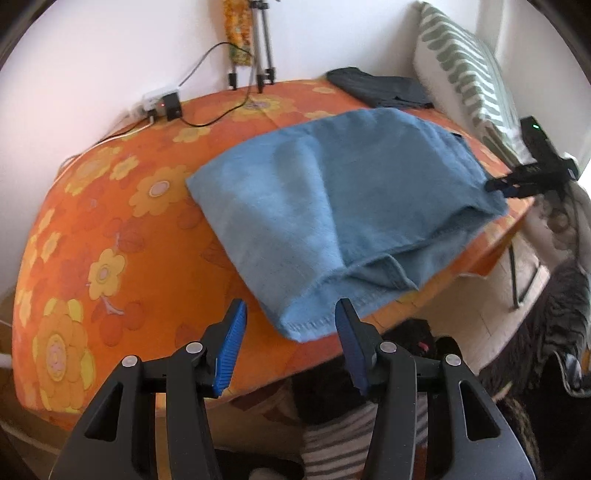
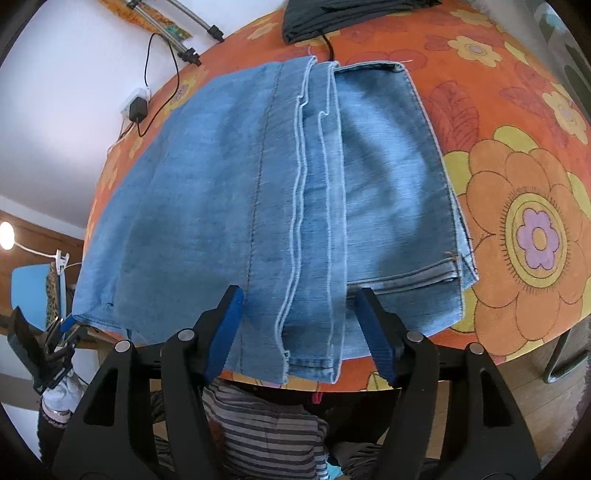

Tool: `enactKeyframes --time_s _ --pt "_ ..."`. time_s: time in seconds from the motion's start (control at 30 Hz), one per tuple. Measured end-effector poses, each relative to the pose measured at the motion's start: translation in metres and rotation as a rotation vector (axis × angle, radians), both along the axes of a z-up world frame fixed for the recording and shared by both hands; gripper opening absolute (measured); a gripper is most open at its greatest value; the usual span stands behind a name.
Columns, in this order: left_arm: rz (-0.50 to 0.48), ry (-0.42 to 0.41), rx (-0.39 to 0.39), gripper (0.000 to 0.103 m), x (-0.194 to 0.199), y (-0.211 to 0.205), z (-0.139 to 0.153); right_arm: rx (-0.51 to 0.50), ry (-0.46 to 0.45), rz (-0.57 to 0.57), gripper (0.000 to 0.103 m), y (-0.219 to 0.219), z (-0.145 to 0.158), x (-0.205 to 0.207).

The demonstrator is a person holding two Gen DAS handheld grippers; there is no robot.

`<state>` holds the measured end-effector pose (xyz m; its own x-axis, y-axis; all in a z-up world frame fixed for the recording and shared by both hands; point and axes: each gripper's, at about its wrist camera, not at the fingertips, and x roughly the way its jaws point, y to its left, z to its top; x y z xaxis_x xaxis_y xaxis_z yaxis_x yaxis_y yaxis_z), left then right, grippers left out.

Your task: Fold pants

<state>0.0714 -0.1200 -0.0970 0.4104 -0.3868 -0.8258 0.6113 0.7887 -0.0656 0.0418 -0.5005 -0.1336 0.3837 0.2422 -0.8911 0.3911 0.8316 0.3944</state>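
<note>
On the table [image 1: 110, 229], under an orange flowered cloth, the folded jeans [image 1: 332, 206] lie with their near edge at the table's near rim.

In the left wrist view the left gripper [image 1: 291, 314] hangs over the near rim with its blue pads apart. The near left corner of the jeans lies just beyond and between the tips; neither pad presses on it. Left of the jeans the cloth is bare; at the far left edge sit a white adapter [image 1: 157, 98] and a black plug [image 1: 173, 106] with cables. Tripod legs [image 1: 262, 48] stand at the far edge against the wall. Beyond the jeans lies a dark folded garment [image 1: 380, 88], with a striped cushion [image 1: 465, 74] to its right. At the far right corner of the jeans the right gripper [image 1: 506, 186] shows from the side; from here I cannot tell its gap.

In the right wrist view the right gripper [image 2: 299, 306] stands wide, jaws either side of the jeans' [image 2: 258, 184] stacked edges, which run between the pads and hang a little over the rim; the pads do not squeeze them. The left gripper [image 2: 59, 332] shows small at the jeans' left corner. The dark garment [image 2: 332, 18] lies at the far side.
</note>
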Motion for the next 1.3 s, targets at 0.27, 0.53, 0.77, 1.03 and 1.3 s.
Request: enactKeyframes --time_s 0.27,0.53,0.77,1.03,1.3 --pt "0.077 -0.055 0.040 0.032 0.009 -0.001 -0.008 -0.029 0.003 0.023 0.016 0.010 0.009 0.005" --pt "0.062 -0.123 0.041 0.004 0.003 0.001 0.002 -0.008 -0.074 0.018 0.009 0.010 0.035 0.006" --pt "0.075 -0.145 0.034 0.004 0.004 0.021 0.018 0.046 -0.192 -0.002 0.008 0.003 0.084 -0.002" --pt "0.064 -0.048 0.071 0.004 -0.001 0.030 -0.019 0.060 -0.129 -0.078 0.008 -0.021 0.060 -0.029" --pt "0.043 -0.053 0.070 0.004 -0.004 0.031 -0.012 0.014 -0.069 -0.098 0.007 -0.026 0.032 -0.024"
